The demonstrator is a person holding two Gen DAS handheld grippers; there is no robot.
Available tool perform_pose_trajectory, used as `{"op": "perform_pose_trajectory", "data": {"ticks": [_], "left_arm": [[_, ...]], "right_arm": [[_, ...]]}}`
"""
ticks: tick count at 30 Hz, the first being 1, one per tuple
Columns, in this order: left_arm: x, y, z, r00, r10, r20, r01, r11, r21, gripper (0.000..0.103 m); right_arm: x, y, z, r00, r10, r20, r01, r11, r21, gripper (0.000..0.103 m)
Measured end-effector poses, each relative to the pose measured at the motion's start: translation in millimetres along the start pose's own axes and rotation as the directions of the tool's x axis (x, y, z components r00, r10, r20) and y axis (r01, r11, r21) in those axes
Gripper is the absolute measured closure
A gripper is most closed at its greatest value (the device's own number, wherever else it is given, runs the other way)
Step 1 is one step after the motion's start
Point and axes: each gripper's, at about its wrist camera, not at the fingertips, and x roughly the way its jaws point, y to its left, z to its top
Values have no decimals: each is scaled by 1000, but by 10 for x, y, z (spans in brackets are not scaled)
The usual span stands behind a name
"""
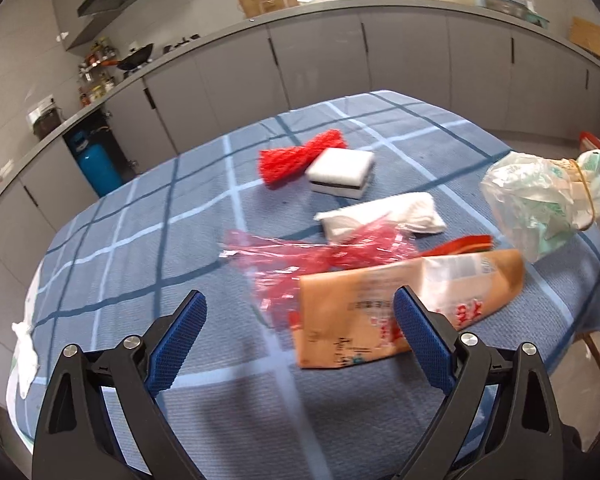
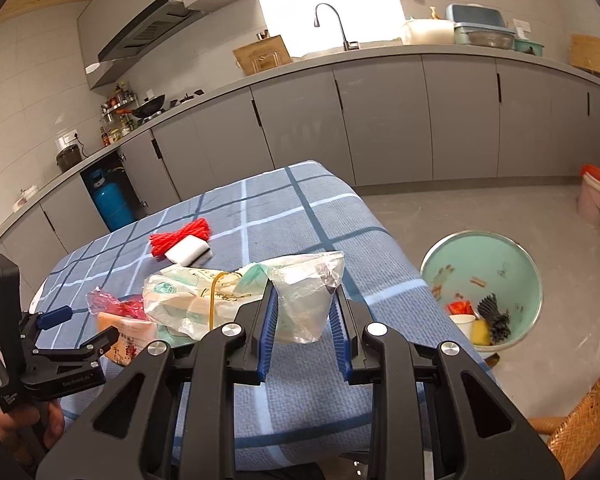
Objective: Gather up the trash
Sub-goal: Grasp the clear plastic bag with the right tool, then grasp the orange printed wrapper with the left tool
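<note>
Now right tongs [image 2: 304, 320] clamp the clear plastic bag [image 2: 300, 300]; left tongs [image 1: 300, 328] gape above the brown packet [image 1: 380, 304]

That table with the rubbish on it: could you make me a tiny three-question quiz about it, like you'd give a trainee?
1. True or false: the right gripper is shut on the clear plastic bag.
2. Which lies nearest the open left gripper? A) red mesh B) brown packet C) white sponge
3. Fill in: the green bin stands on the ____.

Key: 1 true; 2 B; 3 floor.
</note>
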Motion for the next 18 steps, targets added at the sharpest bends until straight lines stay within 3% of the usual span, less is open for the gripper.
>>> {"op": "perform_pose_trajectory", "data": {"ticks": [3, 5, 7, 8, 9, 13, 18], "left_arm": [[45, -71, -10, 1000, -24, -16, 24, 1000, 7, 26], [96, -89, -15, 998, -54, -34, 54, 999, 1, 47], [140, -87, -13, 997, -62, -41, 62, 998, -3, 60], [136, -69, -1, 998, -50, -28, 50, 999, -5, 78], [129, -52, 10, 998, -56, -23, 56, 998, -4, 87], [63, 45, 70, 998, -65, 12, 65, 998, -16, 95], [-176, 197, 167, 995, -65, 72, 68, 997, -33, 98]], "right_arm": [[6, -30, -24, 1000, 3, -4, -3, 1000, 7, 77], [28, -32, -35, 1000, 4, -8, -4, 1000, 12, 77], [41, -37, -38, 1000, 6, -10, -6, 1000, 16, 77], [43, -35, -37, 1000, 6, -9, -6, 1000, 17, 77], [49, -39, -36, 1000, 6, -9, -6, 1000, 17, 77], [53, -64, -24, 1000, 3, -4, -2, 1000, 24, 77], [23, -106, -4, 1000, -6, 8, 5, 999, 34, 77]]}}
